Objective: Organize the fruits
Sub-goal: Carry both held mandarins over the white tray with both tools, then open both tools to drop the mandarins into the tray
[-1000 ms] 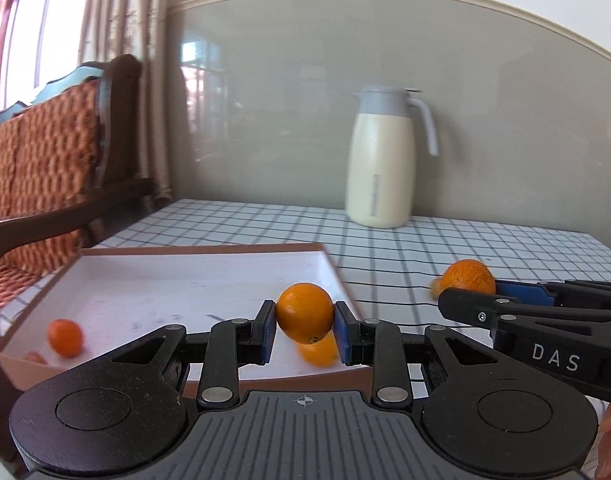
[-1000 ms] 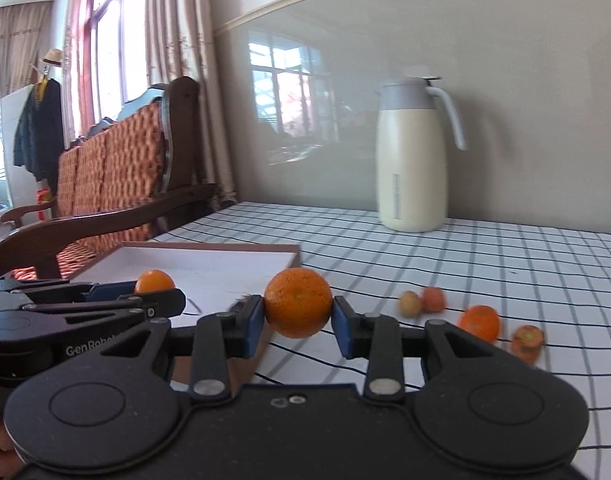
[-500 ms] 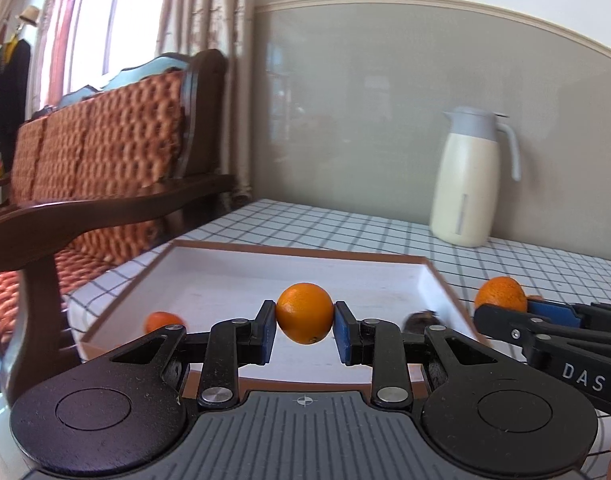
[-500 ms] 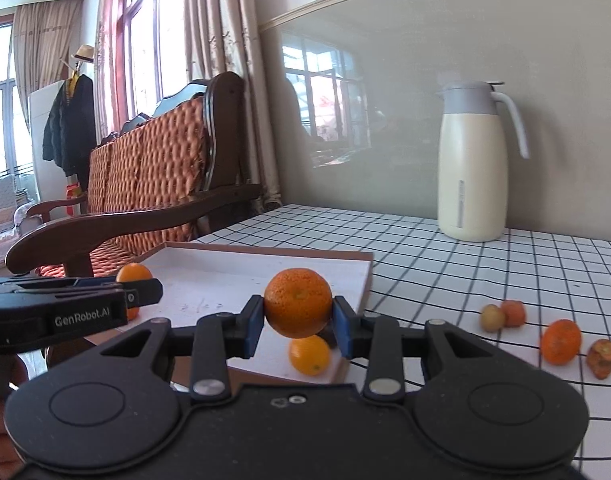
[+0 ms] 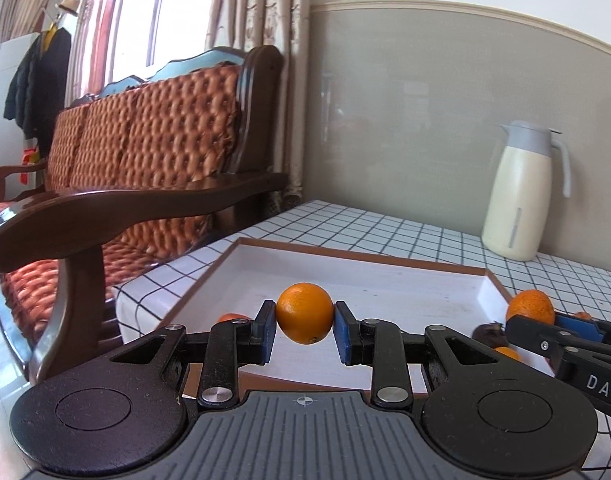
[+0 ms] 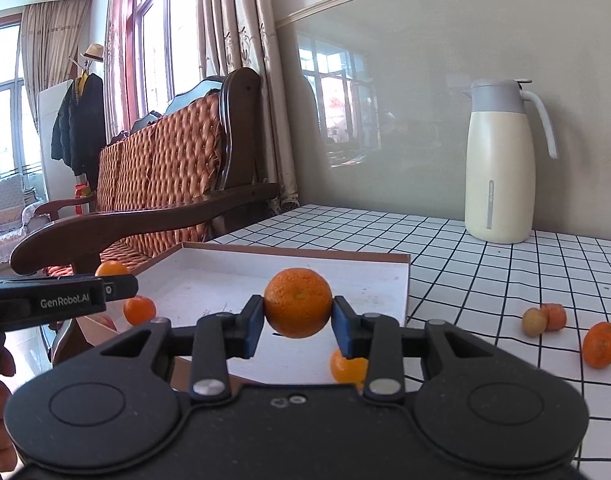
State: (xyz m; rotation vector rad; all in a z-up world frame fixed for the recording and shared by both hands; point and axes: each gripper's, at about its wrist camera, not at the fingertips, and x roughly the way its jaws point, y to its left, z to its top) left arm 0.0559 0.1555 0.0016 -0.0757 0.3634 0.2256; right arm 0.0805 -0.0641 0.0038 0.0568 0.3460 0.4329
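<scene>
Oranges clamped in both: left gripper [image 5: 304,336] has its blue pads closed onto a smooth orange [image 5: 304,313], right gripper [image 6: 297,326] closed onto a rougher mandarin [image 6: 297,303], both held above the white tray [image 6: 385,276]. Tray sits at the table's [image 6: 485,280] left edge with loose oranges inside, one [image 6: 139,310] near its left wall and one [image 6: 347,367] by its right front corner. More fruit [image 6: 601,345] lies on the checked cloth right of the tray; cream jug [image 6: 499,164] stands at the back edge.
</scene>
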